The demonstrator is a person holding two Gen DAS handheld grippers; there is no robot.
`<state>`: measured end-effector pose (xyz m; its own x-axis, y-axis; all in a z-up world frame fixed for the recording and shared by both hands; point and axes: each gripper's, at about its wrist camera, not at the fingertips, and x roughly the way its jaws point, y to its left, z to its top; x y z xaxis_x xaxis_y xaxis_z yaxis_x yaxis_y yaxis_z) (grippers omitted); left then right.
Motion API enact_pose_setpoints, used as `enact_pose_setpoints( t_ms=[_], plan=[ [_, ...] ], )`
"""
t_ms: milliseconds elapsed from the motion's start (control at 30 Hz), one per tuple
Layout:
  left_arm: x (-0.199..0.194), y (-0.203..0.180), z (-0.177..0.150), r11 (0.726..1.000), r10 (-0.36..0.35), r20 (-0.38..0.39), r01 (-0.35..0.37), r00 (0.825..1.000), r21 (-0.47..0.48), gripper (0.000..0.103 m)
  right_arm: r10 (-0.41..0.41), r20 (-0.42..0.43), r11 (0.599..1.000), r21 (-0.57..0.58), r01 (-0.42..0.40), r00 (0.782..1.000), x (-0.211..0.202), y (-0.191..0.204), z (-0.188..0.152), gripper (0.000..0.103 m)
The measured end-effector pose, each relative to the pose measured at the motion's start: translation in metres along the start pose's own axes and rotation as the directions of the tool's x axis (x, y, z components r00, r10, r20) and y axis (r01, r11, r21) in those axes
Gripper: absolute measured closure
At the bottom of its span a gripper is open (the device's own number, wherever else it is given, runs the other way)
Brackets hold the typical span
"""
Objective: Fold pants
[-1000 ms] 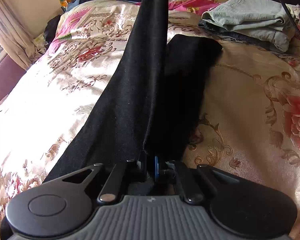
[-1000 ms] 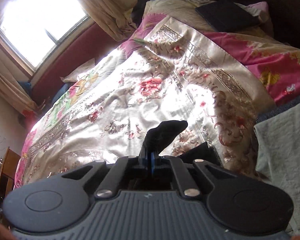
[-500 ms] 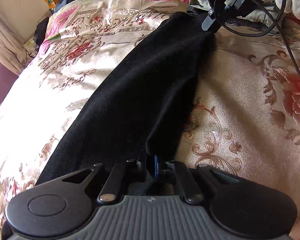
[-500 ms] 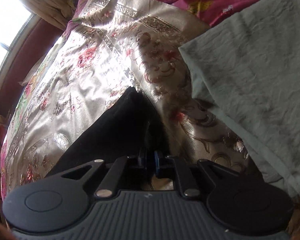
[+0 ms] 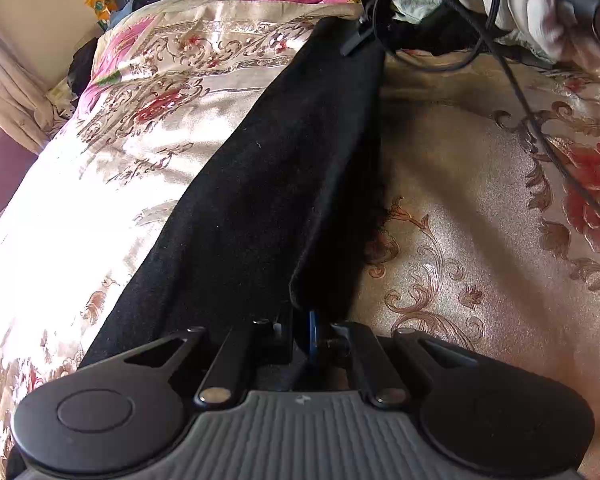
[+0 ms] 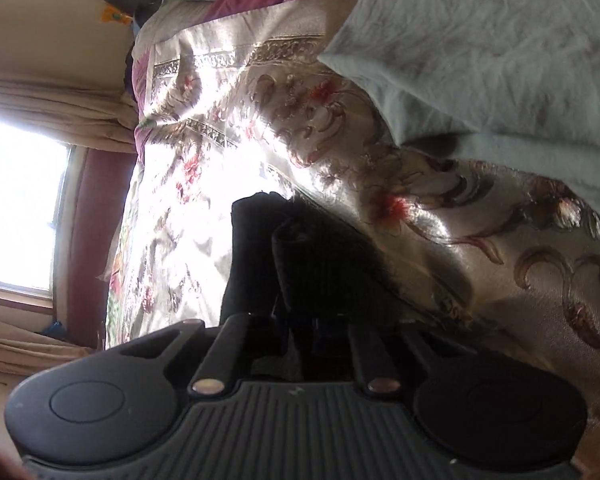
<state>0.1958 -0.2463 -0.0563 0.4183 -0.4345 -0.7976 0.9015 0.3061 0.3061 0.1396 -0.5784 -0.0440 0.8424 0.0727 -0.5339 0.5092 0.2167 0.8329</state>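
Black pants (image 5: 268,184) lie as a long folded strip on the floral satin bedspread (image 5: 480,208). My left gripper (image 5: 302,320) is shut on the near end of the pants, low over the bed. My right gripper (image 5: 360,38), held by a white-gloved hand (image 5: 512,4), is at the far end of the strip. In the right wrist view the right gripper (image 6: 300,320) is rolled sideways and shut on a fold of the black pants (image 6: 284,248).
A folded pale green garment (image 6: 500,48) lies on the bed just right of the pants' far end. Black cables (image 5: 532,112) run from the right gripper across the bedspread. A window (image 6: 16,200) and curtains stand on the left.
The right gripper brought the raised end of the pants down onto the bed at the far end, then rolled sideways. The left gripper kept its hold at the near end.
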Motion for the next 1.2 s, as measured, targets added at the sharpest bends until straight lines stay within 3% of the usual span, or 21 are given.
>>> enact_pose_setpoints(
  t_ms=[67, 133, 233, 333, 367, 433, 500, 667, 733, 800, 967, 1200],
  plan=[
    [-0.006, 0.002, 0.003, 1.000, 0.006, 0.030, -0.006, 1.000, -0.008, 0.081, 0.053, 0.040, 0.995, -0.086, -0.049, 0.998, -0.017, 0.027, 0.009, 0.095],
    [-0.009, 0.004, 0.005, 1.000, 0.004, 0.047, -0.003, 0.999, -0.015, 0.081, 0.042, 0.046, 0.990, -0.139, -0.035, 0.998, -0.027, 0.040, 0.012, 0.095],
    [0.006, 0.000, 0.003, 1.000, -0.006, 0.004, 0.006, 1.000, -0.019, 0.081, -0.134, 0.034, 0.974, -0.180, 0.138, 0.990, -0.012, 0.022, 0.007, 0.092],
    [0.002, -0.002, 0.002, 1.000, 0.001, 0.015, -0.001, 1.000, -0.006, 0.081, -0.153, 0.007, 0.982, -0.113, 0.152, 0.988, -0.006, -0.003, 0.000, 0.087],
    [-0.002, -0.001, 0.001, 1.000, -0.001, 0.021, 0.001, 1.000, -0.010, 0.077, -0.148, 0.009, 0.982, -0.118, 0.148, 0.989, -0.006, -0.005, -0.002, 0.084],
    [-0.008, 0.001, -0.001, 1.000, 0.006, 0.027, -0.005, 1.000, -0.008, 0.073, -0.127, 0.003, 0.987, -0.094, 0.127, 0.992, -0.007, -0.012, -0.010, 0.060],
    [-0.014, 0.002, -0.001, 1.000, 0.024, 0.035, -0.023, 0.999, -0.009, 0.073, -0.103, -0.018, 0.994, -0.050, 0.102, 0.995, 0.000, -0.020, -0.017, 0.053],
    [-0.021, 0.006, 0.005, 0.996, 0.059, 0.067, -0.054, 0.996, -0.072, 0.072, -0.049, 0.002, 0.998, -0.044, 0.049, 0.999, 0.029, -0.018, -0.021, 0.055],
    [-0.009, 0.006, 0.004, 0.994, 0.071, 0.045, -0.067, 0.996, -0.084, 0.071, -0.013, -0.017, 0.999, -0.038, 0.012, 1.000, 0.037, -0.013, -0.019, 0.078],
    [0.008, 0.005, -0.001, 0.993, 0.043, -0.006, -0.043, 0.999, -0.114, 0.071, 0.020, -0.026, 0.999, -0.037, -0.021, 0.999, 0.037, -0.005, -0.017, 0.091],
    [0.006, 0.000, -0.008, 0.985, 0.054, 0.042, -0.047, 0.998, -0.163, 0.072, 0.048, -0.053, 0.964, -0.260, -0.061, 0.997, 0.024, 0.053, -0.034, 0.093],
    [-0.014, 0.018, -0.035, 0.956, 0.027, 0.111, 0.007, 0.994, -0.293, 0.066, 0.091, -0.188, 0.850, -0.497, -0.174, 0.978, 0.037, 0.148, -0.123, 0.093]
  ],
)
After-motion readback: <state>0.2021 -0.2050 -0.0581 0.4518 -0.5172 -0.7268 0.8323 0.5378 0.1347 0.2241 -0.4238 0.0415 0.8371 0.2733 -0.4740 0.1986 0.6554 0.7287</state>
